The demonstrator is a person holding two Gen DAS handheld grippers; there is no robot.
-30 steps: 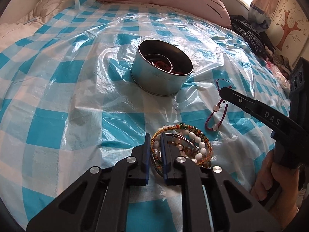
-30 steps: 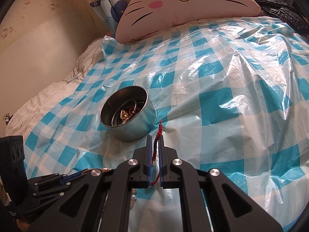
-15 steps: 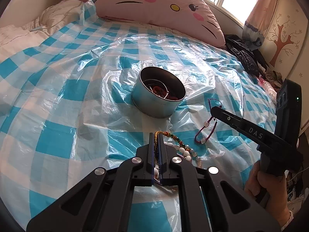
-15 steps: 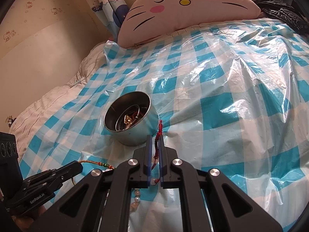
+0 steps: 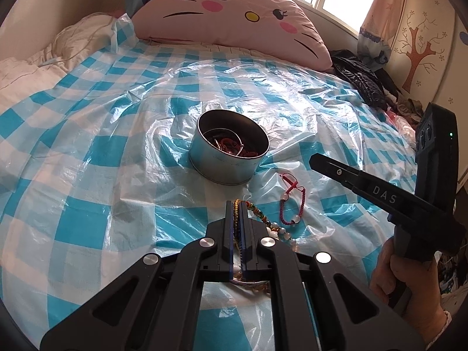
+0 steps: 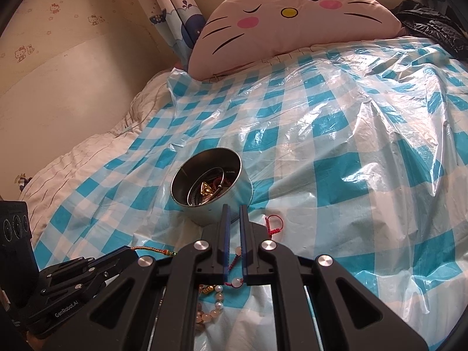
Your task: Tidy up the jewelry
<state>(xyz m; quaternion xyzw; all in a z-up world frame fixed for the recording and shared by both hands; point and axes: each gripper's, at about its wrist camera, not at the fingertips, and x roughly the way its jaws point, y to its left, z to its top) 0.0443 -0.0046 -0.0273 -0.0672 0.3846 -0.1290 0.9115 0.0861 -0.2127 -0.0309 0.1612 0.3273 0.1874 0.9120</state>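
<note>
A round metal tin (image 5: 229, 153) holding jewelry sits on the blue-checked plastic sheet; it also shows in the right wrist view (image 6: 212, 185). My left gripper (image 5: 236, 204) is shut on a multicoloured beaded bracelet (image 5: 255, 211), lifted just in front of the tin. A red cord bracelet with pale beads (image 5: 291, 201) lies on the sheet right of it, also in the right wrist view (image 6: 273, 226). My right gripper (image 6: 233, 209) is open and empty above that cord bracelet, close to the tin. Pale bead bracelets (image 6: 209, 310) lie below it.
A large pink cat-face pillow (image 5: 234, 20) lies at the head of the bed. Black clothing (image 5: 362, 79) is piled at the far right edge. A white quilt (image 5: 32, 64) lies left of the crinkled sheet (image 5: 87, 175).
My right gripper opened and let the red cord bracelet drop onto the sheet, then rose. My left gripper closed on the beaded bracelet and lifted it from the pile.
</note>
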